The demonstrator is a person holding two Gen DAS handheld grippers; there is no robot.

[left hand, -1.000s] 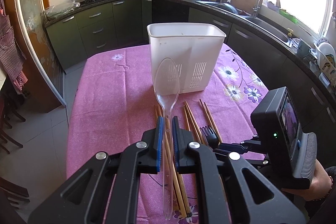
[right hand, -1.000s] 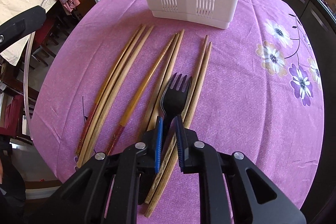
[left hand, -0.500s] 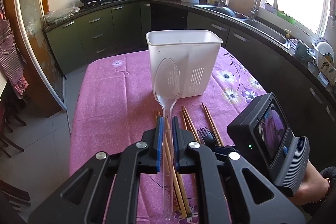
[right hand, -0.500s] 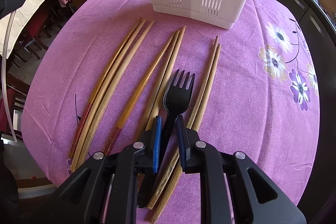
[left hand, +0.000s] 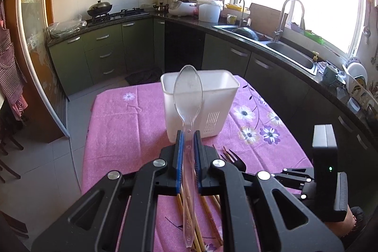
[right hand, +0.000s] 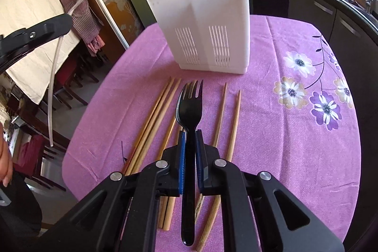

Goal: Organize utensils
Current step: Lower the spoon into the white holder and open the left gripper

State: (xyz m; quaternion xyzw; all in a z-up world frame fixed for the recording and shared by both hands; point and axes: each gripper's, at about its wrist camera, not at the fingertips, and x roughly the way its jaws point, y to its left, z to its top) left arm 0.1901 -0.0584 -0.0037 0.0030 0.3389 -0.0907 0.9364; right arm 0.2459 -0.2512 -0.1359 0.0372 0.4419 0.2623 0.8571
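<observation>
**Left gripper** (left hand: 187, 141): jaws drawn in narrow, blue pads clamped on the handle of the clear plastic spoon (left hand: 188, 96). The spoon stands out ahead of the fingers, bowl uppermost and lifted off the table, its bowl seen against the near wall of the holder. Its handle tail runs back below the jaws, over the chopsticks.

**Right gripper** (right hand: 189, 142): jaws closing to a narrow gap, blue pads pressed on the neck of the black plastic fork (right hand: 189, 108). Tines point far, toward the holder; the handle runs back under the gripper body. The fork is raised above the chopsticks rather than lying among them.

**White utensil holder** (right hand: 205, 15): upright plastic bin, slotted vents low on its near face, an inner divider showing through the wall. It stands at the far middle of the table, well apart from both held utensils. Contents cannot be told.

**Chopsticks** (right hand: 160, 110): wooden, lying lengthwise on the cloth near the holder's base, tips toward it. One cluster lies left of the fork, a few run under it, and two sticks (right hand: 232, 124) lie apart on the right.

**Pink floral tablecloth** (right hand: 295, 145): covers the table; purple and white flowers on the right side.

**Surroundings**: kitchen counter with sink (left hand: 290, 53) far right.
</observation>
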